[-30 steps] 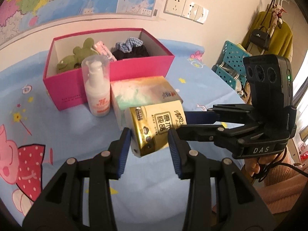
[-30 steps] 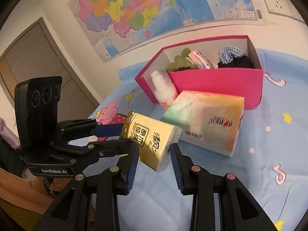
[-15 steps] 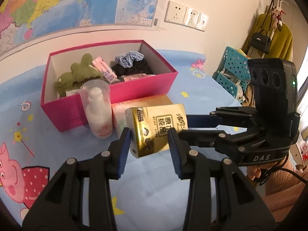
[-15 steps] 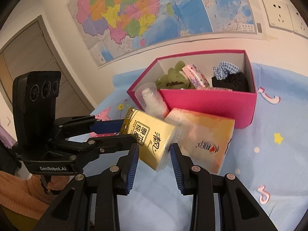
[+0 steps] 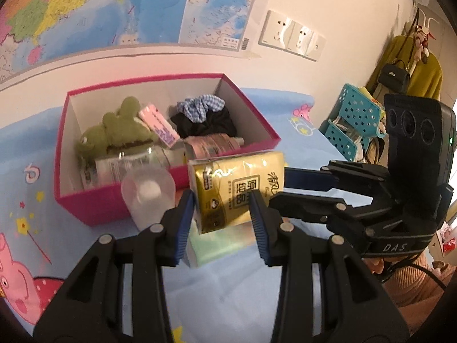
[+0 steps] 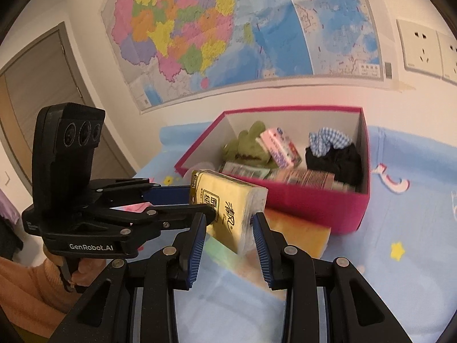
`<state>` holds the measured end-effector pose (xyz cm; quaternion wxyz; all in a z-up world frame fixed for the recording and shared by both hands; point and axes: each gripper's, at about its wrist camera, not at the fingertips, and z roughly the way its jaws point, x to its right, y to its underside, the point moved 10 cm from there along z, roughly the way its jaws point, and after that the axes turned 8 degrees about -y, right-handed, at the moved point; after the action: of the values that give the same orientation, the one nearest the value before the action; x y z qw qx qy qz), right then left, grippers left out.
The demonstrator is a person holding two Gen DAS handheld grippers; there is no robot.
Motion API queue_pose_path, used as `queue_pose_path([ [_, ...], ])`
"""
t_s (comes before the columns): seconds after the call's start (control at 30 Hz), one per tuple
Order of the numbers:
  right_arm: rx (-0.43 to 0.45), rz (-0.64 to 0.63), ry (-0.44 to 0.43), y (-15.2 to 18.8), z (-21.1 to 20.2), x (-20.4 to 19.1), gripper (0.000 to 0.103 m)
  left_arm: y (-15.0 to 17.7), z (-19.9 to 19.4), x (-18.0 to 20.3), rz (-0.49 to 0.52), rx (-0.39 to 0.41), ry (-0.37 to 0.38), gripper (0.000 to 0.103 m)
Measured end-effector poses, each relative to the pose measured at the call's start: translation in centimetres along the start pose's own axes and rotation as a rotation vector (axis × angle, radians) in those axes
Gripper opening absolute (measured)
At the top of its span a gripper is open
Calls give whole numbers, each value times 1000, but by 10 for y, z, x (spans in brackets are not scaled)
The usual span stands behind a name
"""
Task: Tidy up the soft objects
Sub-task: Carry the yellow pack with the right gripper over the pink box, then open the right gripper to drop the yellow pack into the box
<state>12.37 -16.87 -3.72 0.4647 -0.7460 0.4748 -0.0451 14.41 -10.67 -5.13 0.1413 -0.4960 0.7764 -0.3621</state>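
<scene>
A gold tissue pack (image 5: 238, 190) hangs in the air, gripped at both ends. My left gripper (image 5: 222, 214) is shut on its near end and my right gripper (image 6: 230, 228) is shut on the other end (image 6: 228, 210). It is held above a larger pastel tissue pack (image 5: 217, 243) on the bed and just in front of the pink box (image 5: 85, 208). The box holds a green plush frog (image 5: 114, 135), a pink packet (image 5: 158, 124), a checked and black scrunchie (image 5: 204, 114) and flat packets.
A capped white bottle (image 5: 148, 197) stands against the box's front wall. The bed sheet (image 5: 228, 291) is blue with cartoon pigs. A teal basket (image 5: 354, 120) stands off the bed to the right. A map and sockets (image 5: 291, 35) are on the wall behind.
Both grippers have lifted the gold tissue pack upward and toward the pink box. The view now looks down into the box.
</scene>
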Motion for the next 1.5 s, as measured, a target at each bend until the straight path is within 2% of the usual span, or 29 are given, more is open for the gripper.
queue_pose_path([
  [0.3, 28, 8, 20, -43, 14, 24, 35, -41, 19, -13, 1, 19, -51, 41],
  [0.47, 23, 34, 25, -55, 28, 38, 35, -55, 35, -24, -20, 6, -70, 41],
  [0.8, -15, 97, 45, -56, 58, 61, 36, -58, 61, -42, -57, -44, -97, 41],
  [1.0, -29, 119, 89, -53, 65, 71, 37, -53, 72, -53, -88, -74, -116, 41],
  [1.07, -26, 128, 86, -51, 64, 72, 37, -50, 72, -56, -96, -78, -120, 46],
  [1.13, -20, 133, 92, -50, 60, 72, 38, -48, 67, -57, -88, -61, -137, 56],
  [1.27, 16, 126, 111, -46, 44, 67, 44, -47, 44, -57, -77, 13, -154, 69],
  [1.33, 35, 107, 126, -44, 34, 61, 50, -45, 30, -57, -88, 52, -154, 83],
  [1.4, 59, 80, 143, -41, 21, 52, 68, -43, 13, -57, -101, 106, -159, 88],
  [1.47, 83, 52, 167, -38, 10, 44, 78, -36, -4, -57, -106, 154, -178, 95],
  [1.5, 97, 31, 184, -34, 2, 38, 83, -33, -10, -58, -109, 172, -195, 103],
])
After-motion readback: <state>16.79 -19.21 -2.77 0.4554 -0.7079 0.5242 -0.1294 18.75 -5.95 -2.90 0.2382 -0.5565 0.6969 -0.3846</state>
